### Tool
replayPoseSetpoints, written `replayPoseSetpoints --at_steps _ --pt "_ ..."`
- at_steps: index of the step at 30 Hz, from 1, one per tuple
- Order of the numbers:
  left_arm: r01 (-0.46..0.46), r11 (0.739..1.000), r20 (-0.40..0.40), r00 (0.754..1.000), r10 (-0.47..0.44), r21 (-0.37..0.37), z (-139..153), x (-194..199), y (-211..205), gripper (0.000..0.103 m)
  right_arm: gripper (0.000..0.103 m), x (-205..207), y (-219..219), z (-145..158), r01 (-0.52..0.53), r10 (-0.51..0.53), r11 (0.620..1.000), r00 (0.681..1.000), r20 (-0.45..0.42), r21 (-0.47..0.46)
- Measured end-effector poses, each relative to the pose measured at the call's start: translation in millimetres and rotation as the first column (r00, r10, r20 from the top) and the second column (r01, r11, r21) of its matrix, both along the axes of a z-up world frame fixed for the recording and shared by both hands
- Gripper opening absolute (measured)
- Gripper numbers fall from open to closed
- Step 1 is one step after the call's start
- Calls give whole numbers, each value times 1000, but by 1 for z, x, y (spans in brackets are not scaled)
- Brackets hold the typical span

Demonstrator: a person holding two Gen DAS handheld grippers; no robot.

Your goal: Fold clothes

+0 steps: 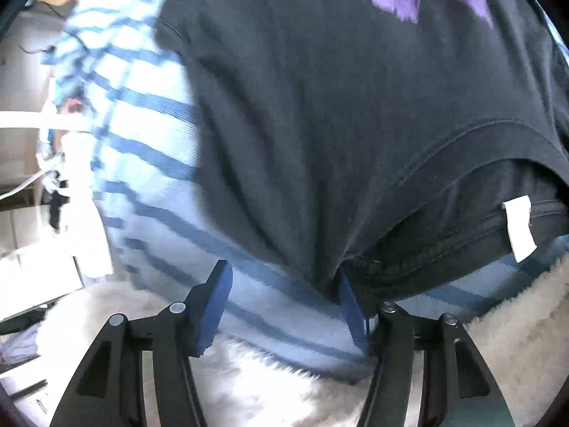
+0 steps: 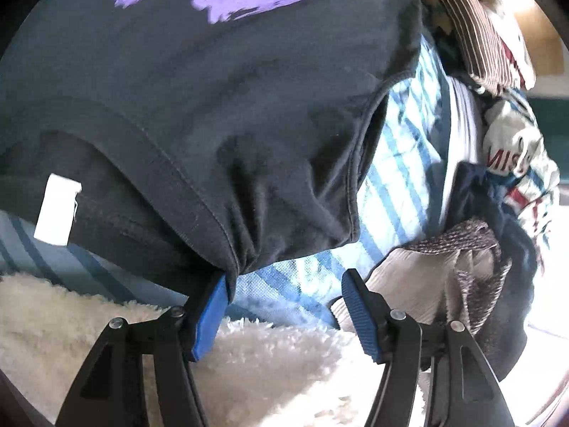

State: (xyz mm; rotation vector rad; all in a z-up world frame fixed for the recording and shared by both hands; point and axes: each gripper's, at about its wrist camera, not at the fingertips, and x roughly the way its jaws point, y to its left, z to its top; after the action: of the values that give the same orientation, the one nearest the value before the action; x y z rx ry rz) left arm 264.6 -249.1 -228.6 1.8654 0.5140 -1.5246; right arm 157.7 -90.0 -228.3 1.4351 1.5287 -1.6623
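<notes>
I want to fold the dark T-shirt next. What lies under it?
Under the dark T-shirt lies a blue striped cloth, on a white fluffy blanket. Anything beneath the shirt's middle is covered.

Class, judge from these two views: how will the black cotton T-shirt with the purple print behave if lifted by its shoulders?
The black cotton T-shirt with the purple print would likely hang floppy: it bunches at each hand-held gripper's blue pad. It looks thin and single-layered, so probably light. Its matte knit seems unlikely to slip.
</notes>
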Motion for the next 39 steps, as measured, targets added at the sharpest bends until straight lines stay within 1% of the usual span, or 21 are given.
replayPoseSetpoints --at_steps 4,6,7,9,10,13,16,19,22,25,27,28,29,30,31,32,33,35,36,38,39 --pt "-46 999 -36 998 46 11 2 6 -6 64 75 0 -1 1 -17 17 999 1000 0 41" --pt "-91 990 -80 992 100 110 9 13 -15 66 76 -3 1 13 0 0 1000 1000 24 9" --pt "-111 981 -101 987 128 158 13 16 -19 70 76 -5 2 20 9 -8 1000 999 35 -6" --pt "-142 965 -149 973 177 219 28 23 -28 71 81 -9 4 33 26 -24 999 998 60 -38" --pt "-156 956 -171 964 202 249 36 26 -32 71 85 -10 6 39 35 -32 998 997 72 -53" --pt "-191 920 -233 931 280 342 59 36 -45 71 86 -15 9 58 64 -53 993 993 109 -98" --pt "-205 882 -309 883 353 424 83 41 -58 71 86 -21 13 78 96 -74 985 986 149 -147" --pt "-213 872 -351 853 386 441 84 44 -63 71 87 -31 17 99 134 -91 967 976 197 -219" --pt "-231 865 -377 828 415 445 76 51 -64 71 87 -34 24 109 125 -76 964 975 210 -233" --pt "-248 858 -402 802 442 449 67 59 -65 71 87 -32 16 127 171 -110 928 975 195 -332" --pt "-259 854 -419 783 459 452 62 64 -66 71 86 -33 11 135 228 -157 884 967 200 -409" --pt "-264 851 -427 774 468 454 59 67 -66 69 79 -35 10 139 261 -185 856 961 207 -447" --pt "-269 848 -435 764 476 456 56 69 -67 54 60 -37 9 140 296 -211 825 951 225 -481" --pt "-275 846 -443 754 485 457 53 72 -67 42 45 -40 6 131 339 -230 797 936 267 -500" --pt "-280 843 -451 744 493 459 50 74 -67 25 23 -40 -3 108 378 -241 779 917 317 -501" --pt "-285 840 -459 734 501 461 47 77 -68 16 24 -41 -13 86 416 -250 760 897 365 -500" --pt "-291 836 -465 723 511 466 44 80 -68 15 23 -40 -20 69 445 -257 748 878 404 -492" --pt "-307 795 -455 688 565 523 37 97 -73 15 23 -30 -24 55 460 -265 763 863 429 -454" --pt "-327 772 -460 653 601 544 38 110 -80 15 24 -25 -26 47 466 -274 774 857 435 -429" --pt "-366 724 -465 580 669 585 41 137 -94 15 38 -20 -25 28 484 -328 801 847 418 -352" --pt "-397 706 -455 560 692 586 44 151 -104 15 39 -20 -23 21 501 -355 802 838 415 -325"
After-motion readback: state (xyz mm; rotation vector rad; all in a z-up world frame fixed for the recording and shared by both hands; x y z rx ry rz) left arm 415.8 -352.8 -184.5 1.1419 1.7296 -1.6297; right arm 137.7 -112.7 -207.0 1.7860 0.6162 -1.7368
